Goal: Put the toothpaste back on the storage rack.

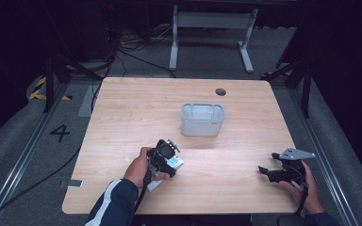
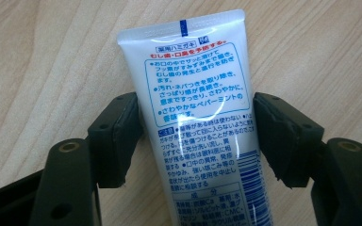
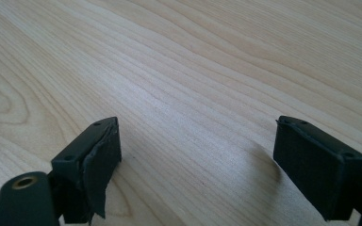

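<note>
A white toothpaste tube (image 2: 195,94) with blue and red print lies flat on the wooden table, crimped end pointing away. My left gripper (image 2: 198,136) points down over it, and both black pads meet the tube's side edges. From above, the left gripper (image 1: 169,157) covers most of the tube (image 1: 176,163) near the table's front middle. My right gripper (image 3: 198,155) stands open over bare wood with nothing between its jaws. In the high view the right gripper (image 1: 264,170) rests near the front right of the table, held by a hand.
A grey-white open bin (image 1: 202,120) stands at the table's middle, behind the left gripper. A dark round grommet (image 1: 220,91) sits near the far edge. Cables and a white table frame (image 1: 212,28) lie on the floor beyond.
</note>
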### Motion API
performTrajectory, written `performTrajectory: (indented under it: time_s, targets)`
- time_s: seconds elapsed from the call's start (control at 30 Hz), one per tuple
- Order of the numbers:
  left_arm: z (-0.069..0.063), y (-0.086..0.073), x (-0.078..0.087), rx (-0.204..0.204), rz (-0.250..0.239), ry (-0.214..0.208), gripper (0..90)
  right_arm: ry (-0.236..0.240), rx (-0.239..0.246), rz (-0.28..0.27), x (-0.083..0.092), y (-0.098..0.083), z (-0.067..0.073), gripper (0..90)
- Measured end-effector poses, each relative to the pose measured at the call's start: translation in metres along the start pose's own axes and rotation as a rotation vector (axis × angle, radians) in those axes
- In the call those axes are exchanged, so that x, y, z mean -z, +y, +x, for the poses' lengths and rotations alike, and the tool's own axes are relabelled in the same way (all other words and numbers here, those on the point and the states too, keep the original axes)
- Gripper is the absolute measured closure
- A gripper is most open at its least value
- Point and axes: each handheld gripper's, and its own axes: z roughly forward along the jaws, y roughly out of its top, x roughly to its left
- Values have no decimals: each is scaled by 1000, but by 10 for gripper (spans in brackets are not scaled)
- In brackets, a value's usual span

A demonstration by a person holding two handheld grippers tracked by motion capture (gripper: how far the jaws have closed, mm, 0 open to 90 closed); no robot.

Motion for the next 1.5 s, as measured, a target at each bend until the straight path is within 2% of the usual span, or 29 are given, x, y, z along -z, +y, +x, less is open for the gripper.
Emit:
performTrajectory:
  time_s: [0.5,0.7,0.9,0.93,1.2,1.5]
  targets:
    - [-4,0,2,-53,13,-10,453,0,2,-1,0,0,0,163]
    - [-6,0,7,-83,3,-4,533,-1,2,-1,0,0,0,163]
    - [-12,-1,11,-117,-27,24,594,-1,2,0,0,0,0,163]
    - [-13,-2,12,-106,-42,26,599,-3,2,-1,0,0,0,163]
    - [-10,-5,21,-112,-100,23,625,-4,4,-2,0,0,1,163]
    - [-10,-13,42,-106,-166,41,637,-5,5,-3,0,0,1,164]
